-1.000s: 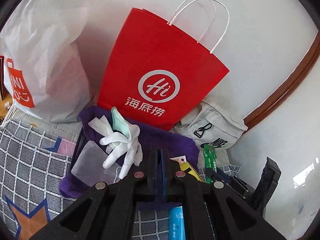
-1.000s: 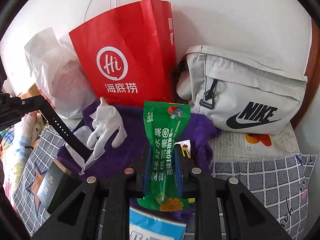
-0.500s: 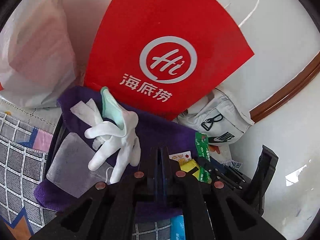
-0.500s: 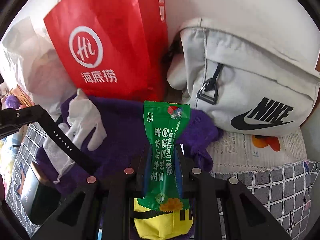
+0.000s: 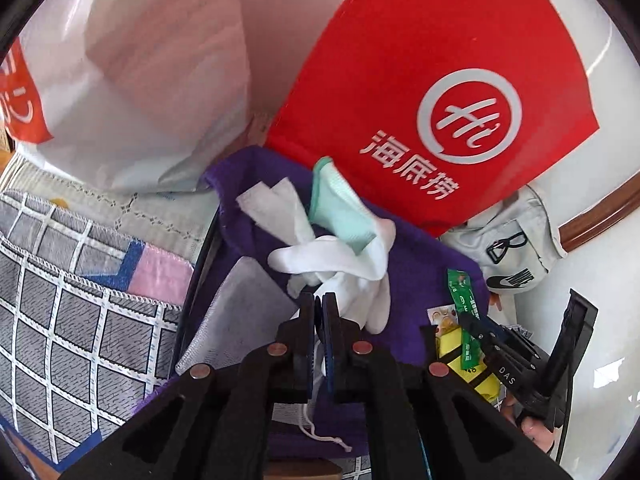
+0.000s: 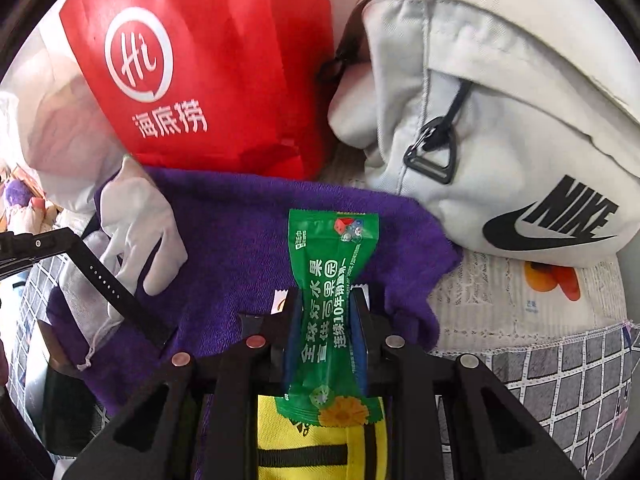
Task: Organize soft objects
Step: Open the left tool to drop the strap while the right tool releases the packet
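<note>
A purple towel (image 5: 420, 276) lies spread on the bed; it also shows in the right wrist view (image 6: 248, 236). A white glove (image 5: 352, 268) with a mint-green cuff lies on it, and shows at the left of the right wrist view (image 6: 136, 220). My left gripper (image 5: 319, 300) is shut and empty, its tips right at the glove's fingers. My right gripper (image 6: 325, 296) is shut on a green snack packet (image 6: 332, 280), held over the towel; the packet (image 5: 464, 312) also shows at the right of the left wrist view. A yellow pouch (image 6: 320, 440) lies below it.
A red paper bag (image 5: 432, 80) leans on the wall behind the towel. A white plastic bag (image 5: 132, 92) stands left, a grey Nike bag (image 6: 500, 120) right. A translucent drawstring pouch (image 5: 240, 312) lies on the towel. A checked blanket (image 5: 60, 300) covers the bed.
My left gripper has moved forward and down until its tips reach the glove. My right gripper has moved closer to the towel and bags with the green packet still in it.
</note>
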The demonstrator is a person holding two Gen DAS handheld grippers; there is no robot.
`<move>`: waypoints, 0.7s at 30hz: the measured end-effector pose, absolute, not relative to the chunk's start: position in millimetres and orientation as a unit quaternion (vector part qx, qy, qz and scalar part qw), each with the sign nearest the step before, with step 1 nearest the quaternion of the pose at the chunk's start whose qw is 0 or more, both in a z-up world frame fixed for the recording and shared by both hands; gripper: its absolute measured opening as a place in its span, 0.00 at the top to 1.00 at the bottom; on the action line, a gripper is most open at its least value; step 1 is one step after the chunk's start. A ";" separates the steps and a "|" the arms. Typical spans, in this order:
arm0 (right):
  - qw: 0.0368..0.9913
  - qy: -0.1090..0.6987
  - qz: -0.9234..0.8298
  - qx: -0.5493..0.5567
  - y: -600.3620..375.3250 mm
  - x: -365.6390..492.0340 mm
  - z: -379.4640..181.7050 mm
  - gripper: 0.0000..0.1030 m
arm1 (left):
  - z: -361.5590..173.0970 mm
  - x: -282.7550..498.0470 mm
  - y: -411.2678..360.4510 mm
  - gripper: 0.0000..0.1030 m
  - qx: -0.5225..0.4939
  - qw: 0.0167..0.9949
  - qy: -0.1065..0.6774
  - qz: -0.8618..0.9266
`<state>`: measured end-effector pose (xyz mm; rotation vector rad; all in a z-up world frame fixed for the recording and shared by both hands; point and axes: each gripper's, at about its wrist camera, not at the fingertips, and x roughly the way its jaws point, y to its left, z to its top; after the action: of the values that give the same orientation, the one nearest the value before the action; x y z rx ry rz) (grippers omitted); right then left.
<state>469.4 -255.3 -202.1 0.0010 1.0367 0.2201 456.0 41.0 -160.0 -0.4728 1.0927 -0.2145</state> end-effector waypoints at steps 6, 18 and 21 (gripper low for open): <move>0.858 0.502 0.112 0.001 -250.5 471.2 -206.1 0.73 | -171.2 455.4 40.8 0.92 -0.220 0.813 0.530 -0.097; 0.863 0.485 0.143 0.000 -239.4 449.5 -184.6 0.44 | -167.2 438.0 49.6 0.84 -0.194 0.806 0.552 -0.084; 0.867 0.478 0.143 -0.004 -236.8 440.3 -173.7 0.43 | -159.2 427.9 48.4 0.74 -0.183 0.813 0.547 -0.081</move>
<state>440.3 -236.8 -173.7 -0.0082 1.0010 0.2996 427.9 48.4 -159.2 -0.3916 1.1676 -0.1734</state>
